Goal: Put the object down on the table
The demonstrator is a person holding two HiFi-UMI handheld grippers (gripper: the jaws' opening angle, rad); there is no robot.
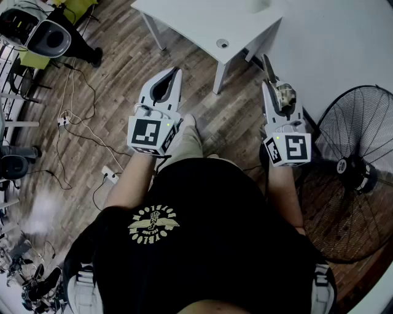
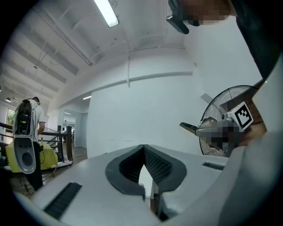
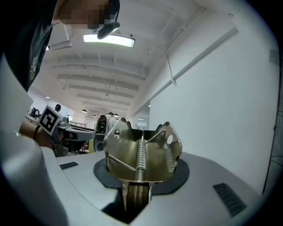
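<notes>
Metal sprung clip [image 3: 142, 152] clamped in right gripper [image 1: 277, 83], left gripper [image 1: 175, 76] closed empty, both before corner of white table [image 1: 196, 18].

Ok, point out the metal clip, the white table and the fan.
metal clip [image 3: 141, 154], right gripper view, on its spring coil.
white table [image 1: 202, 18], head view, bare top.
fan [image 1: 351, 167], head view, centre hub.

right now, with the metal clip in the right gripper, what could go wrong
1. The metal clip is gripped by the right gripper at its narrow lower end only, so it may twist or slip.
2. In the head view it appears short of the white table, over the wood floor. Opening now would likely drop it.
3. The standing fan is close beside that hand, and a wide swing could hit it.
</notes>
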